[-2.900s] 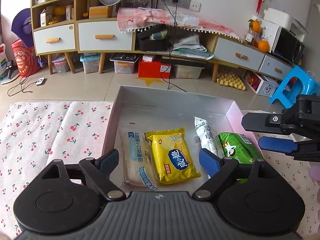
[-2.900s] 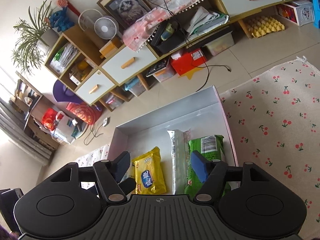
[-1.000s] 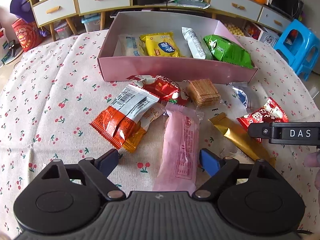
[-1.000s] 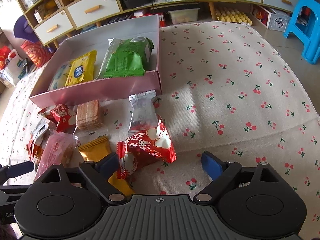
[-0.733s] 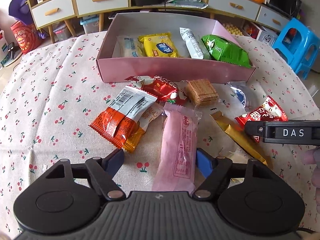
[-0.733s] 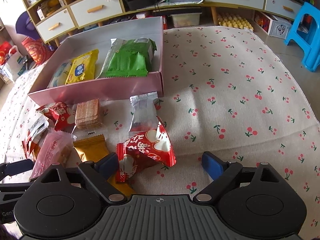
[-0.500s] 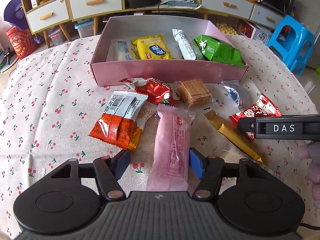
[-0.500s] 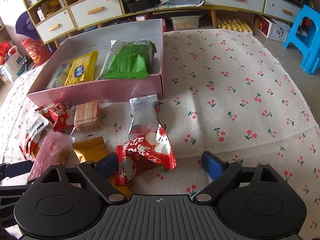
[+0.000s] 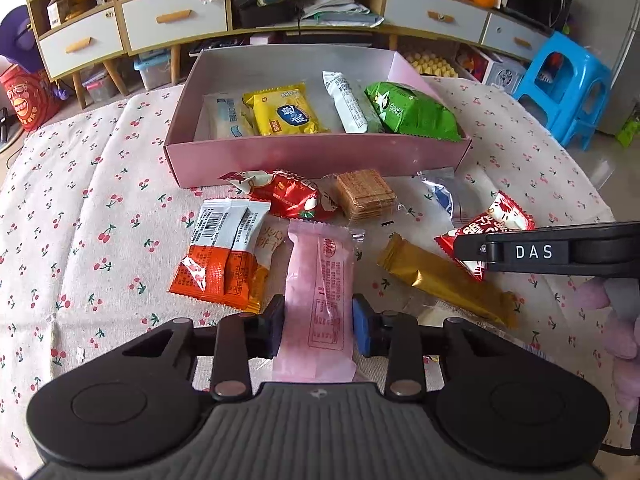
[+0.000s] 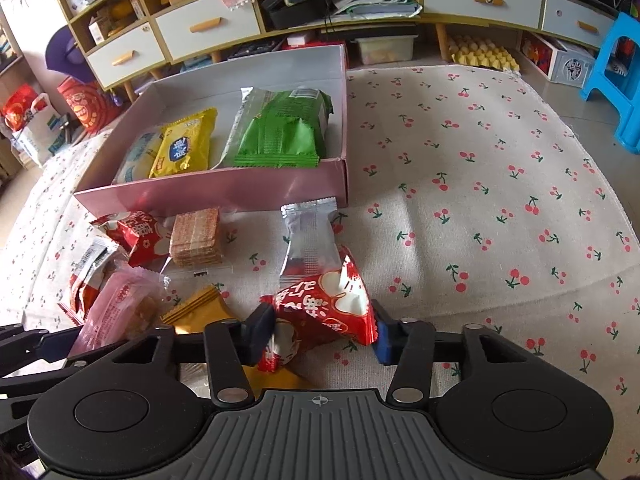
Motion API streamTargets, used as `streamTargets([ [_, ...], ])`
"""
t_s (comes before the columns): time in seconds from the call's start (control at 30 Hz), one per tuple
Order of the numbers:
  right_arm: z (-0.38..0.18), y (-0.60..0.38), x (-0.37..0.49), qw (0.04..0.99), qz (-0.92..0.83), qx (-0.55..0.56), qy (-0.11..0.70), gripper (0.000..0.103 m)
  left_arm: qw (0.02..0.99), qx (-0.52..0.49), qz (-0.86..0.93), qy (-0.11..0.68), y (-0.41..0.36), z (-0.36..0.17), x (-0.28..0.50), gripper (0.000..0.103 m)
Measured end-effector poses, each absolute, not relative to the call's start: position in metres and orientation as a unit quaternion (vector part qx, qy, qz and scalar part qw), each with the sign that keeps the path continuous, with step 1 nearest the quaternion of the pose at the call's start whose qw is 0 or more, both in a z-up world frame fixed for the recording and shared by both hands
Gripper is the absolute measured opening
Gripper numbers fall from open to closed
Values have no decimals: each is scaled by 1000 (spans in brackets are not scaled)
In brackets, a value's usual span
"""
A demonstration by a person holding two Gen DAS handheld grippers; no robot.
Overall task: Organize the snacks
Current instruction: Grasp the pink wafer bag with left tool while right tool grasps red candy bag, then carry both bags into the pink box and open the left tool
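Observation:
My left gripper (image 9: 318,326) is shut on a long pink snack packet (image 9: 320,280) that lies on the cherry-print tablecloth. My right gripper (image 10: 320,334) is shut on a red and white snack bag (image 10: 324,310); the same bag (image 9: 486,224) shows in the left wrist view, partly behind the right gripper's finger. A pink box (image 9: 316,156) beyond holds a pale blue packet, a yellow packet (image 9: 286,114), a white stick and a green bag (image 9: 412,112). Loose on the cloth: an orange and white packet (image 9: 222,256), a red bag (image 9: 286,198), a wafer block (image 9: 366,194), a gold bar (image 9: 444,280), a silver packet (image 10: 308,236).
The cherry-print tablecloth (image 10: 480,200) stretches wide to the right of the box. Behind the table stand low cabinets with drawers (image 9: 176,24) and a blue plastic stool (image 9: 568,84). The table edge runs near the stool side.
Both grippers drew back from over the box to the loose snacks, then closed: the left onto the pink packet, the right onto the red and white bag.

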State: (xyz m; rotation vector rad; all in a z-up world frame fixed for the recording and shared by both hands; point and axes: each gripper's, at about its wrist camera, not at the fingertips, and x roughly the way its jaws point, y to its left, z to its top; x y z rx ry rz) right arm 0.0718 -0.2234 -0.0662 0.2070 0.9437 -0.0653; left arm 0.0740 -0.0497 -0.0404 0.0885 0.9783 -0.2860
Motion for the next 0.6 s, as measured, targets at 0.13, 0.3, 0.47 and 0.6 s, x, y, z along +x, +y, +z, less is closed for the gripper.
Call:
streamTargets([
  [0.13,-62,-221,71,887,-27,101,449,38,873,34,-140,466,-49,-37,74,31],
  [0.3,-58,-222,71,886,-24,109,451,35,872,21,-145,467,-47,-33,74,30],
  [0.47,-55,-226,70,878,-22,133,460,35,872,9,-152,465,-45,-27,73,30],
  [0.6,-50,-229,67,871,-19,156,466,35,874,0,-158,460,-43,-22,73,30],
])
